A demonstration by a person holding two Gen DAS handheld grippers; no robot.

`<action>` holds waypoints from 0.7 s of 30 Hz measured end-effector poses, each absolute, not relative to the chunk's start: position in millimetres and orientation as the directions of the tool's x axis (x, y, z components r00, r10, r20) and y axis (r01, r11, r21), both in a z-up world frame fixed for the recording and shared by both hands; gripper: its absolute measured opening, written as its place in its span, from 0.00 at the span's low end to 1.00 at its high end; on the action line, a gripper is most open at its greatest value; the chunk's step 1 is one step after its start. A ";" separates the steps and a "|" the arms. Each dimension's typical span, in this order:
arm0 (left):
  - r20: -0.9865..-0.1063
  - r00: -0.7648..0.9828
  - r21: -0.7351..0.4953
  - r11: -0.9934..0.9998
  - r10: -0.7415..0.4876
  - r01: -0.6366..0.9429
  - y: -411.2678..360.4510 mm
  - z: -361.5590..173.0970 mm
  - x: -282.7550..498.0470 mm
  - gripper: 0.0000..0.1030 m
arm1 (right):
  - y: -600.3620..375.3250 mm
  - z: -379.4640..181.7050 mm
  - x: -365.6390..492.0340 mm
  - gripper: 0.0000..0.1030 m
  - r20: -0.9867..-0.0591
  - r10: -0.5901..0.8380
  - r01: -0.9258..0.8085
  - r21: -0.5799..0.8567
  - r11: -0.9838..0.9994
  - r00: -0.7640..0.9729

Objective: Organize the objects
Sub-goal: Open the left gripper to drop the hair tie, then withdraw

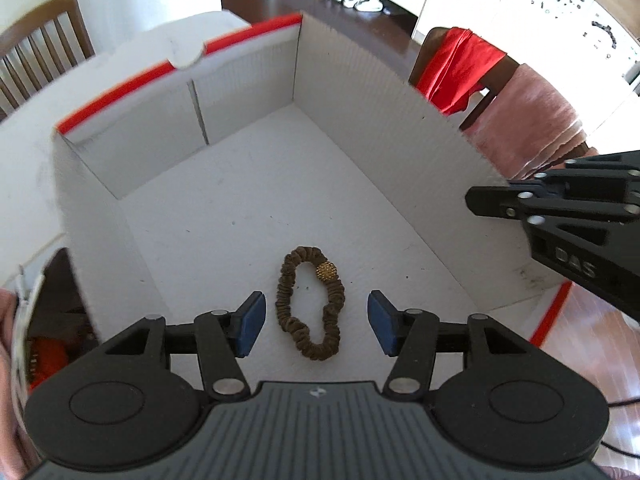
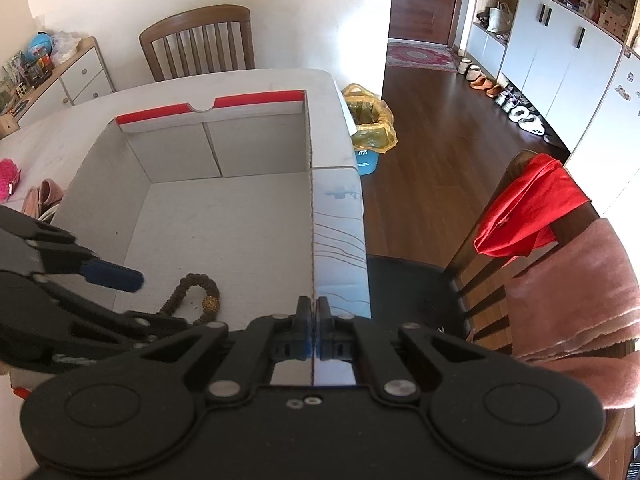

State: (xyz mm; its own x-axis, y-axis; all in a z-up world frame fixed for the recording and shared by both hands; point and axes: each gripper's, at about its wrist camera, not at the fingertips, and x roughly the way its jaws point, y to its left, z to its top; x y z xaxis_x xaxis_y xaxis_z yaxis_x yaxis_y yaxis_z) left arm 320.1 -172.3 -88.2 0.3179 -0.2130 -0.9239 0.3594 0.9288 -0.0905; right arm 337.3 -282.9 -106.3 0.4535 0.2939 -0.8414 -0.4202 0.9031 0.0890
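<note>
Left gripper [image 1: 316, 322] hangs over the box floor, jaws apart, nothing between the pads. The scrunchie [image 1: 310, 302], brown with a gold bead, lies flat on the floor of the box [image 1: 384, 136] directly below, in the gap between the blue pads but touched by neither. So it looks released and placed: one item is in.

Right gripper [image 2: 312, 312] is clenched on the box's right wall, the thin cardboard edge running up between its closed pads. Looks like it's bracing the box, not carrying anything. In the left view it shows at the right edge, on that same wall.

The box is otherwise bare: white inside, red strip along the far rim, far flaps folded down inside. It sits on the white table [image 2: 280, 80].

Left to do, judging by the right view: a pink fuzzy thing [image 2: 8, 178] and a pale pink item [image 2: 44, 196] sit on the table just outside the box's left wall, apart from it. Likely next candidates. Can't tell what the pale one is. In the left view an orange thing [image 1: 48, 356] shows at the left edge, too blurred to name.

Farther off: chair [image 2: 200, 40] behind the table, a second chair [image 2: 560, 240] on the right with red cloth and a pink towel, a bin [image 2: 368, 128] with a yellow bag on the floor.

Progress: early, one in, at least two out.
</note>
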 end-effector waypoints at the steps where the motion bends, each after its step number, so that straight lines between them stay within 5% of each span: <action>1: -0.922 0.325 -0.085 0.928 -0.211 0.362 -179.6 -90.4 328.2 0.53 | -282.2 -106.1 336.8 0.01 -0.842 0.292 -0.421 0.085 0.903 0.454; 21: -0.852 0.482 -0.044 0.944 -0.207 0.328 -114.9 -22.2 275.0 0.70 | -272.9 -102.8 333.3 0.02 -0.849 0.253 -0.433 0.032 0.901 0.465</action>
